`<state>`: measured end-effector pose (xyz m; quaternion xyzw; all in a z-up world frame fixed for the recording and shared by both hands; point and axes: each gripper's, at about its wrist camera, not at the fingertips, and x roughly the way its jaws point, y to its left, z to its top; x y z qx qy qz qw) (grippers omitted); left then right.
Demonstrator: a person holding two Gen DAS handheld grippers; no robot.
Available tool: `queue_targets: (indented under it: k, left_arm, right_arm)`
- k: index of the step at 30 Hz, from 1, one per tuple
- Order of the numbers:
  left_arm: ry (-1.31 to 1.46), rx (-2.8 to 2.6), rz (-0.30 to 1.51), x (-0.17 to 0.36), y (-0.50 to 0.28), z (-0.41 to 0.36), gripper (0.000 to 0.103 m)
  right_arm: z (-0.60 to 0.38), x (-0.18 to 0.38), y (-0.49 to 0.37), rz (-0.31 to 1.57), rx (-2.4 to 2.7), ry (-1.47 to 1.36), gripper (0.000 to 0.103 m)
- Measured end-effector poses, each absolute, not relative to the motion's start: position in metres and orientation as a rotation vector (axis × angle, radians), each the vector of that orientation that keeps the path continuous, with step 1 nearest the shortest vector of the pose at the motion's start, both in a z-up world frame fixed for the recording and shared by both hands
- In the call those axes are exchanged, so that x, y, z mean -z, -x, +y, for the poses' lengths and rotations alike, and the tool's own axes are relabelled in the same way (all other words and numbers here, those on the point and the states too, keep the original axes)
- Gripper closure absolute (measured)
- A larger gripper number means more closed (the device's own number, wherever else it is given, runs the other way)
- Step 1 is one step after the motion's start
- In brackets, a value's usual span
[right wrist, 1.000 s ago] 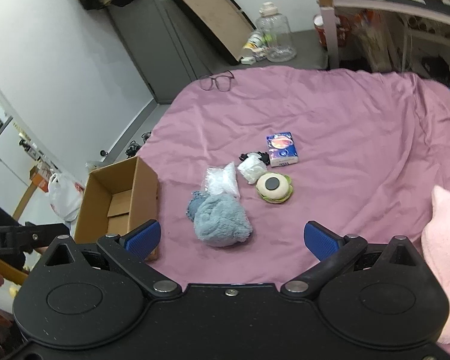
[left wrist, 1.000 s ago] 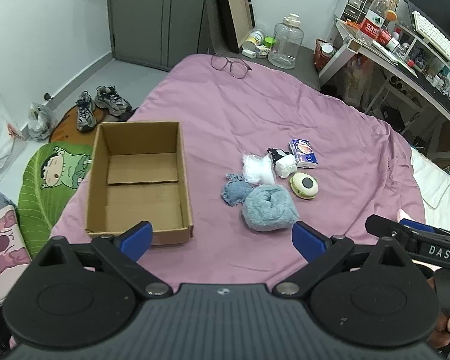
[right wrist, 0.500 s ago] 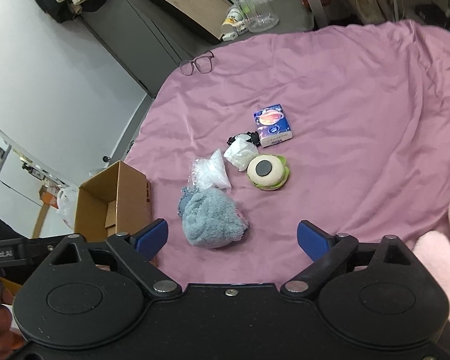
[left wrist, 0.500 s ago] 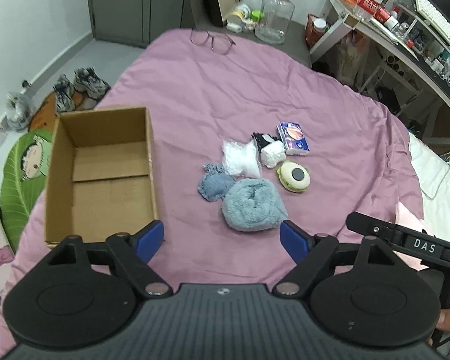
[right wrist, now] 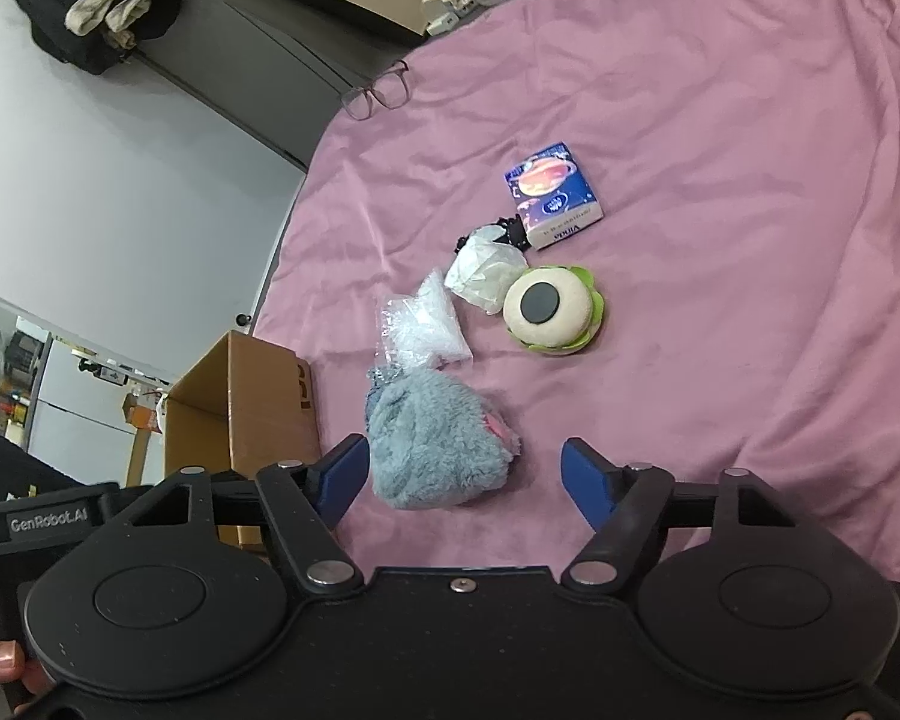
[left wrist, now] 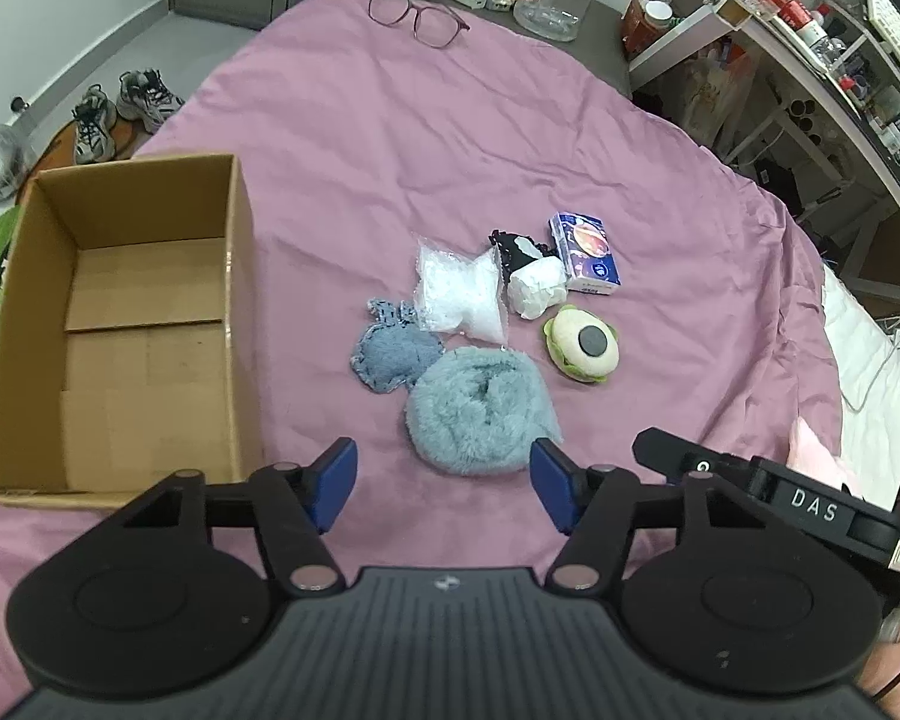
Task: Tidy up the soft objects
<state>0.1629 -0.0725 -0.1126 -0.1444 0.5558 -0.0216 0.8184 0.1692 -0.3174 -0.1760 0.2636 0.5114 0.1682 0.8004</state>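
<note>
A fluffy grey-blue plush (left wrist: 480, 414) (right wrist: 438, 444) lies on the purple bedspread (left wrist: 390, 138), with a denim pouch (left wrist: 393, 357), a clear bag of white filling (left wrist: 462, 294), a crumpled white wrap (left wrist: 534, 291), a cream and green round plush (left wrist: 585, 345) (right wrist: 549, 306) and a tissue pack (left wrist: 585, 252) (right wrist: 552, 195) behind it. My left gripper (left wrist: 444, 483) hovers just short of the fluffy plush, its jaws closing with nothing between them. My right gripper (right wrist: 465, 477) hangs over the same plush from the other side, jaws also closing, pads not pressing on it.
An open, empty cardboard box (left wrist: 234, 276) (right wrist: 240, 408) stands left of the pile. Eyeglasses (left wrist: 420, 15) lie at the bed's far edge. A desk with clutter (left wrist: 810, 30) stands right, shoes (left wrist: 120, 111) on the floor left, a pink pillow (left wrist: 816, 450) at right.
Both grippers have come down and closer to the pile, and their jaws have narrowed. The fluffy plush now sits right in front of both sets of fingertips.
</note>
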Motion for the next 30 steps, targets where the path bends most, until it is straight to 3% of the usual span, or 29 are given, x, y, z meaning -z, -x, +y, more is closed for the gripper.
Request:
queue_targets:
  k: [13,18,30]
  left_arm:
    - [0.368,0.041,1.256,0.154,-0.208,-0.076,0.060]
    - [0.396,0.027,1.291,0.172,-0.220,-0.072,0.071]
    - [0.466,0.038,1.356,0.207,-0.234,-0.069,0.072]
  right_arm:
    - [-0.306,0.212,-0.197,1.197,-0.381,-0.612,0.046]
    - [-0.298,0.223,-0.204,1.226,-0.398,-0.638,0.048]
    - [-0.286,0.241,-0.212,1.274,-0.406,-0.668,0.048]
